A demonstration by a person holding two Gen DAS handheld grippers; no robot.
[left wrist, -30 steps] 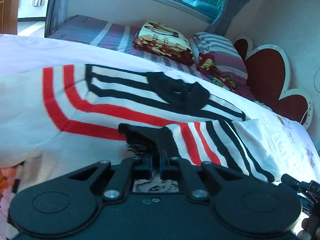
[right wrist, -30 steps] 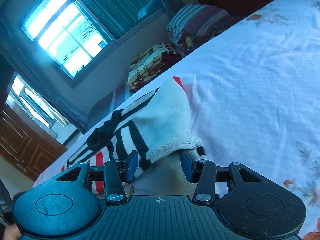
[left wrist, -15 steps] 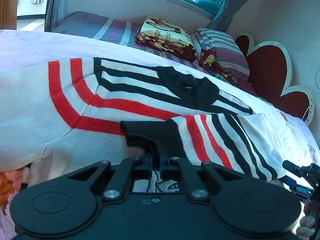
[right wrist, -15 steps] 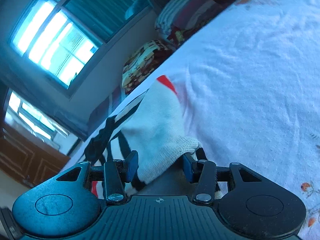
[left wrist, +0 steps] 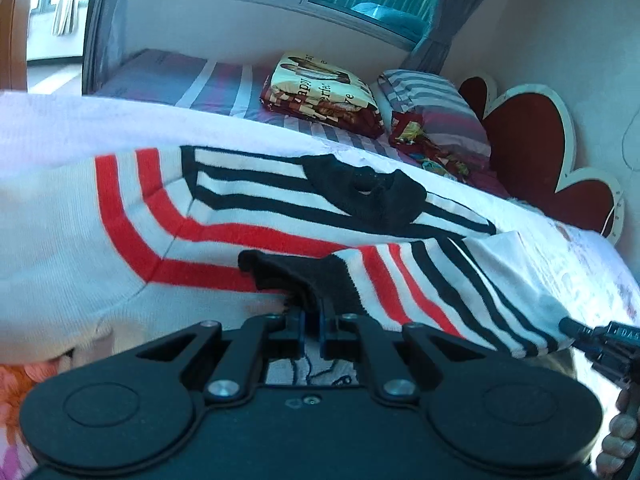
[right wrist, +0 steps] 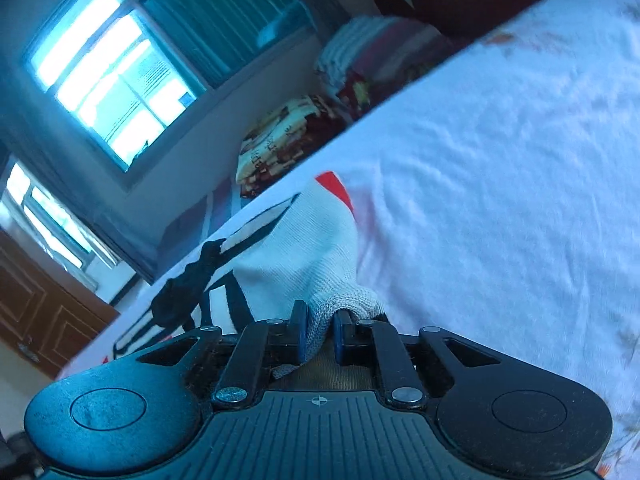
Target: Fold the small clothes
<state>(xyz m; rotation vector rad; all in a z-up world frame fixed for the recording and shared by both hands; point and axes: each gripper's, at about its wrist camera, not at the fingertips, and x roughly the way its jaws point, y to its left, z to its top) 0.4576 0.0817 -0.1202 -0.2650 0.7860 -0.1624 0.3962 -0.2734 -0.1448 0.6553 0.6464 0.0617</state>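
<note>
Bed [left wrist: 592, 264]: white sheet spreading ahead of both my grippers.
Sweater [left wrist: 248, 216]: striped knit, lying on the bed just beyond my fingers.
Left gripper [left wrist: 312, 322]: my fingers pinch its black cuff [left wrist: 304, 280].
Right gripper [right wrist: 320, 334]: my fingers clamp its white hem [right wrist: 340, 304].

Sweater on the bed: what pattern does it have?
White sweater with red and black stripes; clearest in the left wrist view.

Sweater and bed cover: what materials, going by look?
Sweater: knit, probably cotton or acrylic yarn, matte; fine ribbed stitches show at the cuff and along the red and black stripes. Bed cover: thin woven fabric, likely cotton, matte, with soft creases and a faint floral print.
</note>
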